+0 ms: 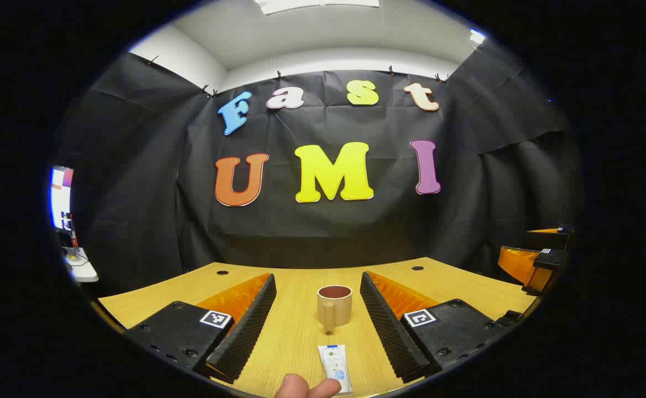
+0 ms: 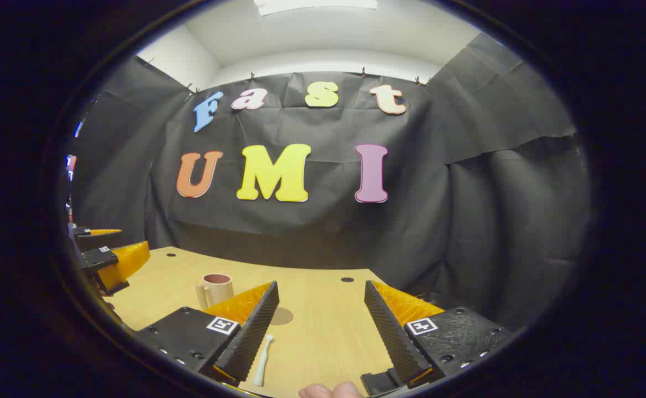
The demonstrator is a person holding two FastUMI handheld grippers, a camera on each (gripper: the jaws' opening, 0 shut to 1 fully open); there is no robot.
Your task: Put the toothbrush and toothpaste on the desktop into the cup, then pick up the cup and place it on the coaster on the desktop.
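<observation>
Left gripper view, from left to right: own left gripper [image 1: 318, 309] with fingers spread wide, nothing held — hovering over the pale wooden desktop [image 1: 151, 298]. Between the fingers, a beige ceramic cup [image 1: 334, 305] with a dark inside, standing upright with its handle toward the camera. Nearer, a white toothpaste tube [image 1: 335, 365] lying flat, a fingertip [image 1: 301, 387] touching its near end. Far right, the right gripper [image 1: 538, 260], seen from the side.

Right gripper view, left to right: left gripper at far left, cup, a round tan coaster [image 2: 282, 316] just beside a white toothbrush [image 2: 262, 360] lying flat on the desktop, both close to the left finger. Right gripper wide open, holding nothing.
</observation>
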